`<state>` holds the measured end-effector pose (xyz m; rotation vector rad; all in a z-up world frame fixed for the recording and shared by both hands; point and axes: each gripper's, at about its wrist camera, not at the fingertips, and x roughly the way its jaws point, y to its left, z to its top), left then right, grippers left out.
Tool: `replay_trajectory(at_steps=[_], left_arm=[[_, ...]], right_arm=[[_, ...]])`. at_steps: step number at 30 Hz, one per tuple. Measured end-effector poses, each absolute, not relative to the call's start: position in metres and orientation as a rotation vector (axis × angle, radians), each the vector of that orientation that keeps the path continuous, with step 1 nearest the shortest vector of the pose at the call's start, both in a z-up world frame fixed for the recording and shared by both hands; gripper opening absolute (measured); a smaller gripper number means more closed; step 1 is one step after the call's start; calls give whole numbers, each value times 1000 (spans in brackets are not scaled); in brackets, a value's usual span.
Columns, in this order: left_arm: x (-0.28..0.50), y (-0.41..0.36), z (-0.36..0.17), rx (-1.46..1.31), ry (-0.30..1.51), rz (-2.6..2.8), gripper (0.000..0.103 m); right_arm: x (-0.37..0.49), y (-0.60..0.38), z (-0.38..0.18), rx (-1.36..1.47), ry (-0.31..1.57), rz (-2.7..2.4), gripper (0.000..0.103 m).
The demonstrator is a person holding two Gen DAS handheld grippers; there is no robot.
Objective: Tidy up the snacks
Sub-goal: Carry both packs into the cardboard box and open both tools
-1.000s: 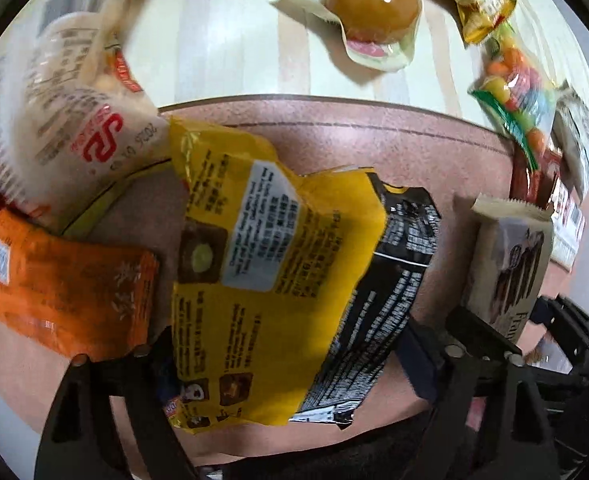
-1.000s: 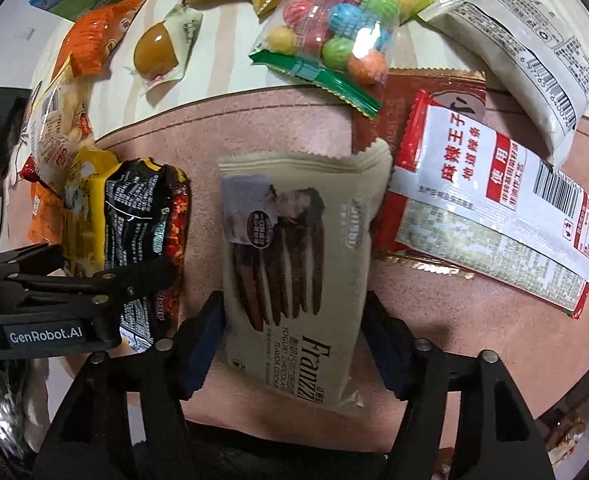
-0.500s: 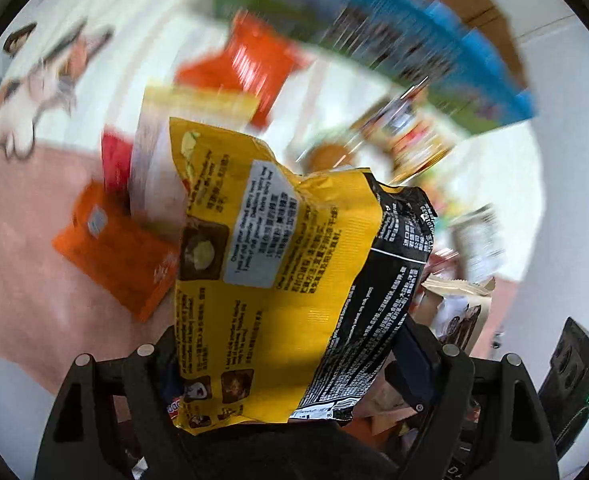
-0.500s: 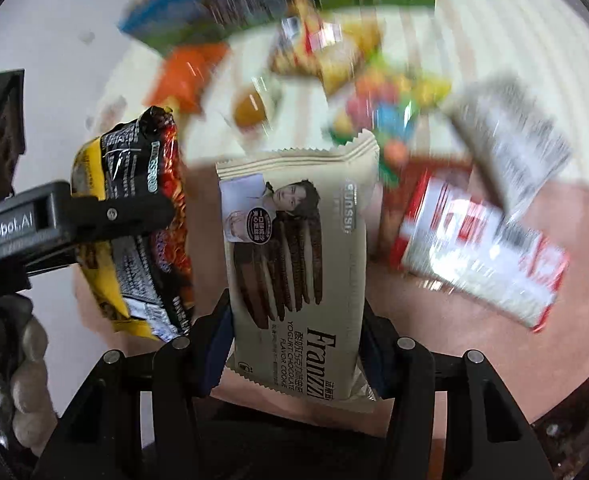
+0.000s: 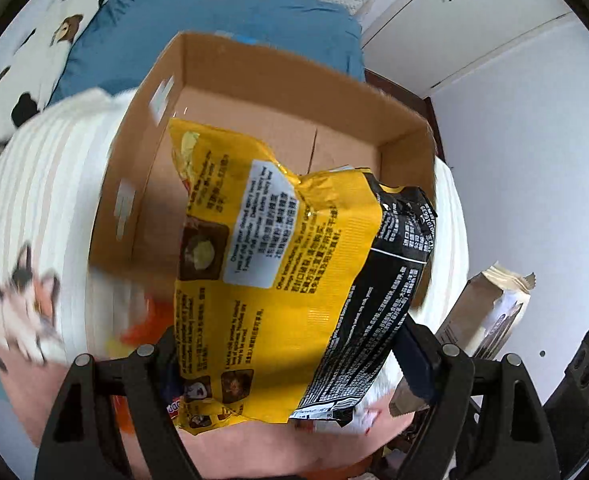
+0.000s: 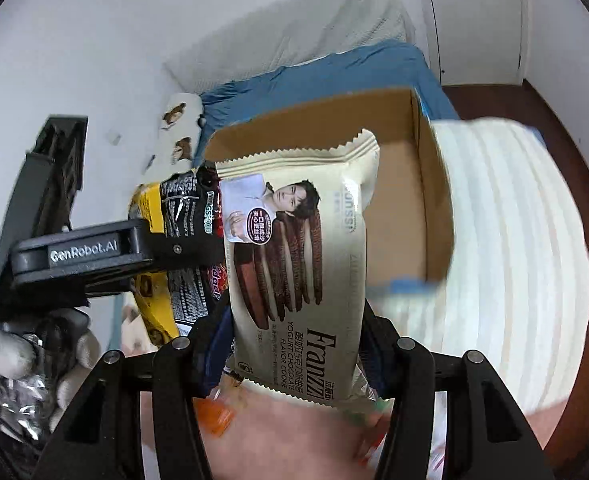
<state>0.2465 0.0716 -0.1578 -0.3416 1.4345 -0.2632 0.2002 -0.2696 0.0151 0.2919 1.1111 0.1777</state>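
Observation:
My left gripper [image 5: 290, 354] is shut on a yellow and black noodle packet [image 5: 286, 276] and holds it up in front of an open cardboard box [image 5: 254, 92]. My right gripper [image 6: 294, 354] is shut on a cream Franzzi cookie packet [image 6: 298, 240], also raised before the box [image 6: 410, 184]. The cookie packet shows at the right of the left wrist view [image 5: 490, 312]. The noodle packet [image 6: 182, 240] and the left gripper [image 6: 174, 252] show at the left of the right wrist view. The box looks empty inside.
The box stands on a white striped cloth [image 6: 506, 248] over a pink surface [image 6: 294, 440]. Blurred orange packets [image 5: 142, 328] lie below. A blue bedsheet [image 5: 222, 12] and white wardrobe doors [image 5: 474, 32] lie behind.
Both grippers have lifted their packets off the pink surface and swung up towards the cardboard box. The snack pile has dropped out of view.

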Motion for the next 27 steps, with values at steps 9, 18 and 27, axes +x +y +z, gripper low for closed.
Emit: replay_trajectory(at_steps=[9,18,27], left_arm=[[323,47,-206,-296,1556,-217,84],[380,8,-205,-227,1635,-159,84],[369,5,-196,-144,1604,-133,96]], right_arm=[[309,-274,-29,297,1245,104,58],[358,-284,-96,253,1377,70,59],[364,-304,-107,220,1420,44,96]])
